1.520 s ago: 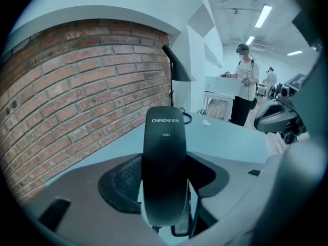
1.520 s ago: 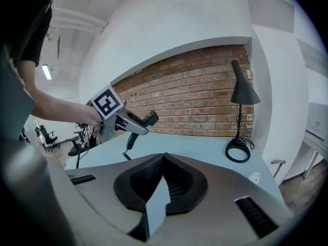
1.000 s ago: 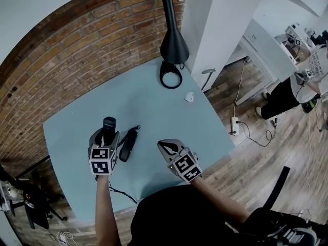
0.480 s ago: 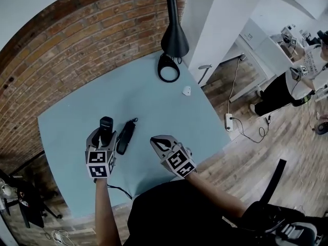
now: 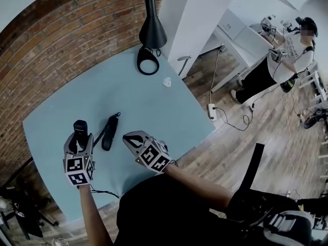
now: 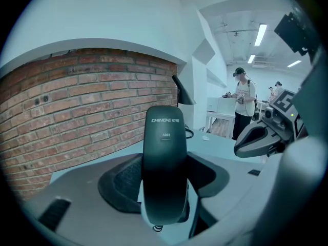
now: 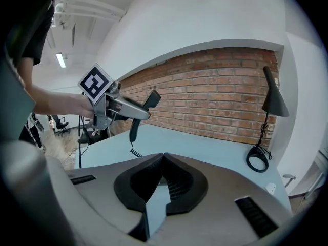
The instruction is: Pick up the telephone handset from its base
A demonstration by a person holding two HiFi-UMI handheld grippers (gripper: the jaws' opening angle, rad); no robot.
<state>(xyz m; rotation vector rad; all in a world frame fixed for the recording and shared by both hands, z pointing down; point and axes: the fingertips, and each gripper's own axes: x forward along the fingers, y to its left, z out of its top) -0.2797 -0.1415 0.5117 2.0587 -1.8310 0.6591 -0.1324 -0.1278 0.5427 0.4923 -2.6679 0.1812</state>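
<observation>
My left gripper [image 5: 78, 138] is shut on the black telephone handset [image 5: 79, 129], which stands upright between the jaws and fills the middle of the left gripper view [image 6: 164, 152]. The slim black base [image 5: 109, 132] lies on the pale blue table [image 5: 143, 101], just right of the handset and apart from it. A coiled cord [image 7: 134, 150] hangs from the handset's lower end. My right gripper [image 5: 129, 139] hovers near the table's front edge, right of the base, shut with nothing in it; its jaw tips meet [image 7: 164, 158].
A black desk lamp [image 5: 151, 31] with a ring-shaped foot [image 5: 147, 65] stands at the table's far corner by the brick wall. A small white object [image 5: 166, 82] lies near the right edge. A person [image 5: 287, 50] stands by a white desk, far right.
Both grippers have shifted left over the table. The left one has carried the handset a little further from the base, and the right one has come closer to the base.
</observation>
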